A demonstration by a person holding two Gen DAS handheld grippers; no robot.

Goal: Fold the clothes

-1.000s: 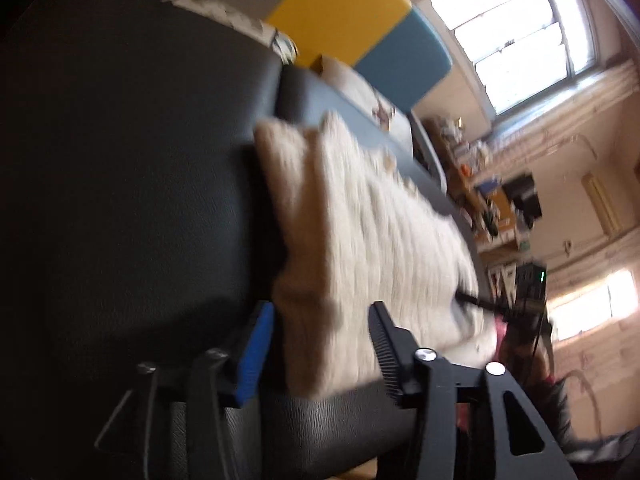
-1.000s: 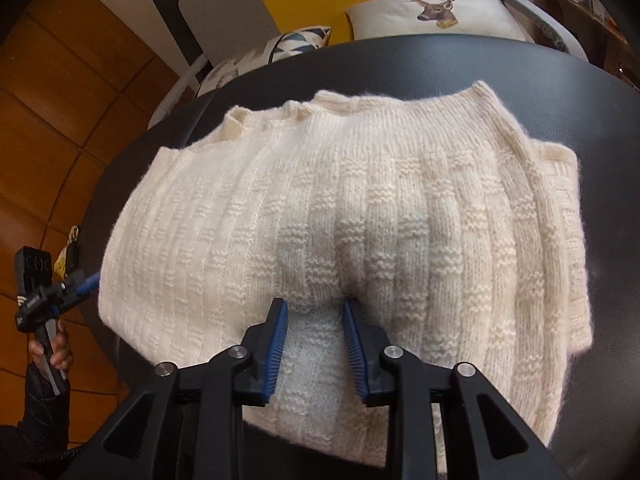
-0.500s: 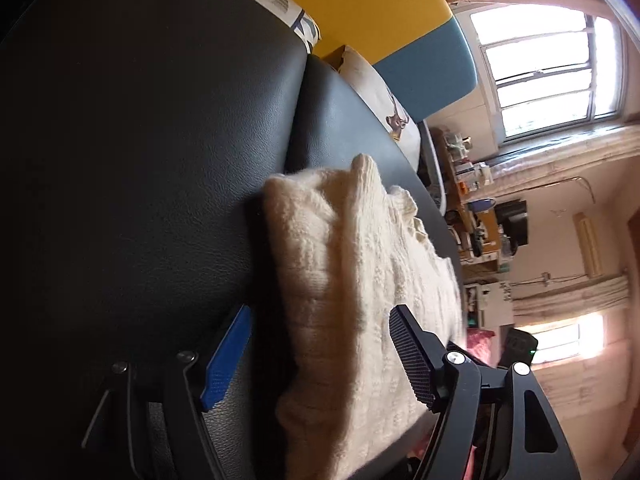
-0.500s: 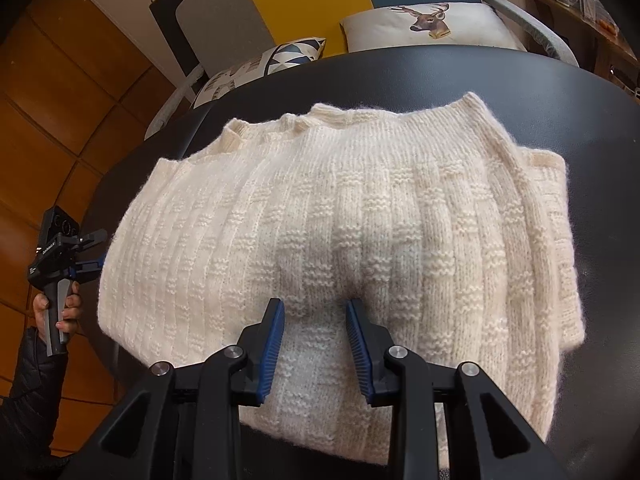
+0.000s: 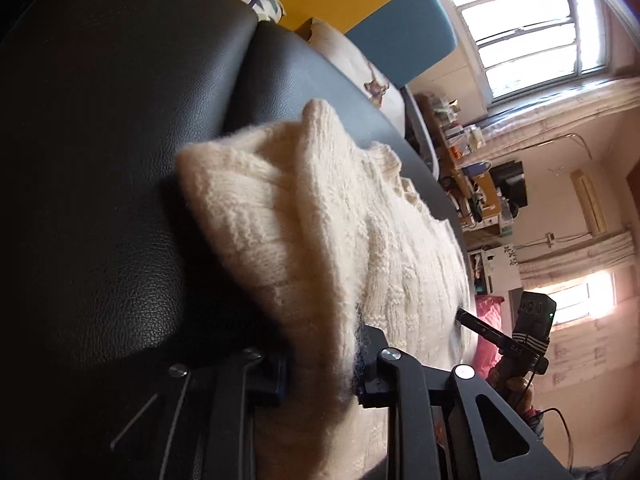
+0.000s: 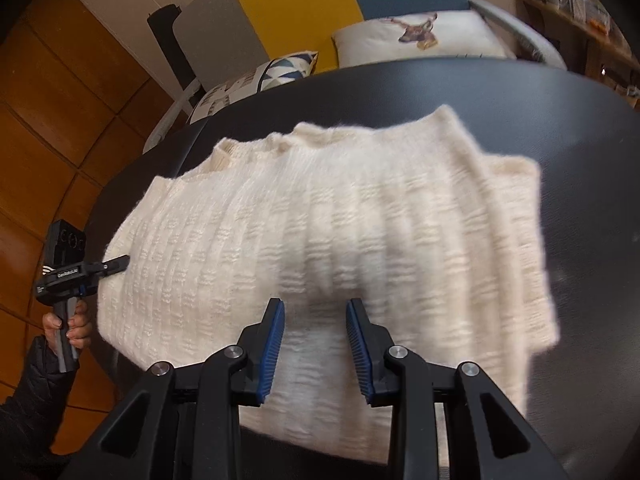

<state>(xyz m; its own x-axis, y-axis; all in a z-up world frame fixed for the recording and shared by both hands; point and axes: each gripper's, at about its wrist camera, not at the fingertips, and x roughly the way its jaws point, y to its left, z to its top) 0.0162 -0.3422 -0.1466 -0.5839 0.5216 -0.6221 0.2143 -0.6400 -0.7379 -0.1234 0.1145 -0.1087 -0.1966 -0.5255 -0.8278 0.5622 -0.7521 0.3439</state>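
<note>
A cream knitted sweater (image 5: pixel 320 220) lies folded on a black leather surface (image 5: pixel 100 160). My left gripper (image 5: pixel 320 376) is shut on the sweater's near edge, and wool bulges out between its fingers. In the right wrist view the sweater (image 6: pixel 340 220) spreads across the black leather surface (image 6: pixel 580 140). My right gripper (image 6: pixel 316 328) is shut on a puckered fold at the front edge. The left gripper (image 6: pixel 116 262), held in a hand (image 6: pixel 68 320), bites the sweater's left edge. The right gripper (image 5: pixel 464 314) shows at the sweater's far side in the left wrist view.
A deer-print cushion (image 6: pixel 416 32) and a patterned cushion (image 6: pixel 260 80) lean behind the surface against grey, yellow and blue panels (image 6: pixel 296 8). A cluttered shelf (image 5: pixel 472 168) and a bright window (image 5: pixel 528 20) lie beyond. Orange wood flooring (image 6: pixel 48 140) is on the left.
My left gripper, open around the sweater's edge half a second ago, has closed on it. The right gripper keeps its hold, and the sweater is blurred with motion.
</note>
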